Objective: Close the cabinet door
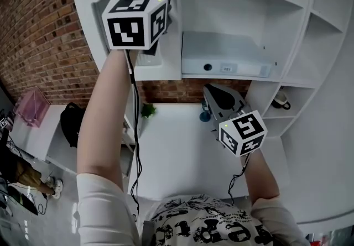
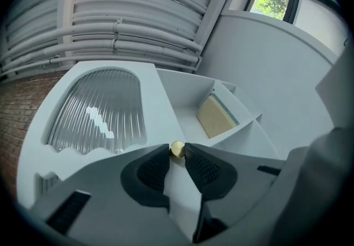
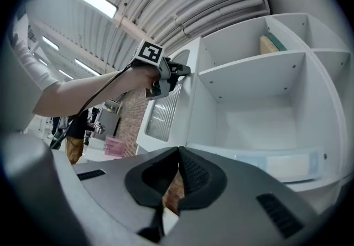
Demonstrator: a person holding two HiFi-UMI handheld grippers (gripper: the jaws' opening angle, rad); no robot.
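Note:
The white cabinet door [image 2: 152,101] with its ribbed glass pane [image 2: 99,109] stands swung out to the left of the open cabinet [image 1: 243,24]. My left gripper [image 2: 177,153] is raised to the door's free edge and is shut on the small brass knob [image 2: 177,148], which sits between its fingertips. The right gripper view shows the same hold, with the left gripper [image 3: 185,71] against the door [image 3: 168,109]. My right gripper [image 3: 178,157] is shut on nothing. It hangs lower, below the cabinet's bottom shelf [image 1: 213,95].
A flat white box [image 1: 221,57] lies on the lower shelf, a yellowish book [image 2: 214,116] on the upper one. A mug [image 1: 281,100] sits in a side niche at the right. Below are a white counter [image 1: 182,151], a small plant [image 1: 147,110] and a brick wall [image 1: 38,29].

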